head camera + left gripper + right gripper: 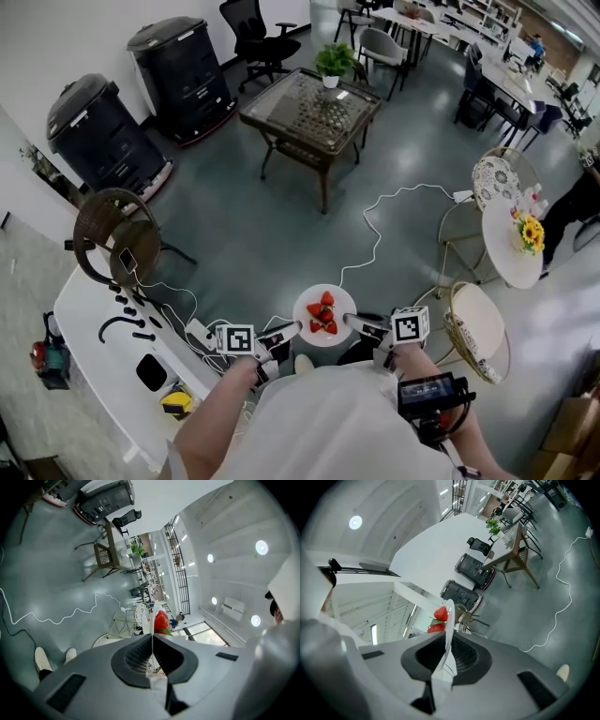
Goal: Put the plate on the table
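A small white plate (309, 330) with a few red strawberries (323, 314) hangs in the air above the grey floor, just in front of the person's body. My left gripper (292, 328) is shut on its left rim and my right gripper (350, 321) is shut on its right rim. In the left gripper view the plate (152, 618) shows edge-on, running out from between the closed jaws of the gripper (152, 641), with a strawberry (161, 620) beside it. The right gripper view shows the same: the rim of the plate (449, 620) pinched in the gripper (446, 644), strawberries (440, 614) on its left face.
A glass-topped wooden table (314, 108) with a potted plant (333, 63) stands ahead. A round white table (506, 248) with sunflowers and wire chairs (478, 328) is at right. A white counter (98, 352) lies at left. A white cable (380, 225) snakes over the floor.
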